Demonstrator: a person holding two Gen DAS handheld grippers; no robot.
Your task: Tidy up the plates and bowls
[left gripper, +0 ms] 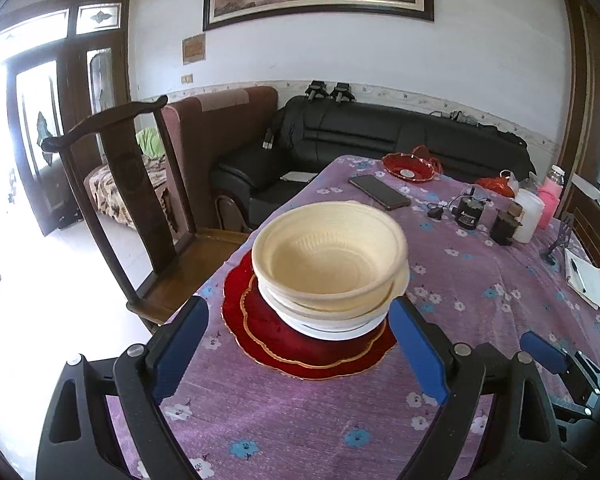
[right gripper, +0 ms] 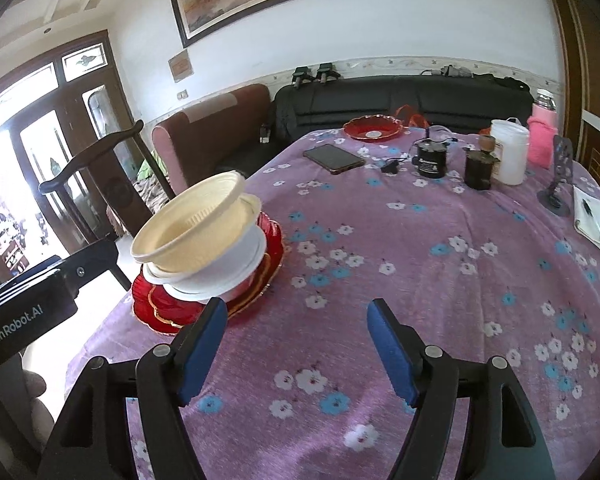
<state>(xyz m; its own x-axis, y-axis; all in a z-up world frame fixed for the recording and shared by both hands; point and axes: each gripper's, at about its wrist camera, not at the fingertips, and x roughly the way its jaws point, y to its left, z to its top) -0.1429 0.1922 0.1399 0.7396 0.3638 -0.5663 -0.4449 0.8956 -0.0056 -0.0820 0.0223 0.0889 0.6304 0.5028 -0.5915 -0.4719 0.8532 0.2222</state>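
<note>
Nearest in the left wrist view, the left hand-held gripper [left gripper: 296,344] stands spread wide with nothing between its blue pads [left gripper: 182,354]. Neither pad touches the crockery, so it is released. Straight ahead of it, and just beyond its fingertips, sits the stack: scalloped red plates with a gold rim [left gripper: 260,340] lie flat on the purple flowered table [left gripper: 300,420], a white bowl [left gripper: 332,326] rests on them, and two cream ribbed plastic bowls [left gripper: 328,256] are nested on top, the upper one tilted and a little off centre. The stack is round, so no long axis matters; its widest rim looks close to the span of the fingers.

In the right wrist view, the right hand-held gripper [right gripper: 296,344] is also unclenched and empty, aimed at bare cloth; the stack lies to its left and slightly farther. The left one looks nearer and better lined up.

Far across the table sits another red dish [right gripper: 374,128], well apart.
</note>
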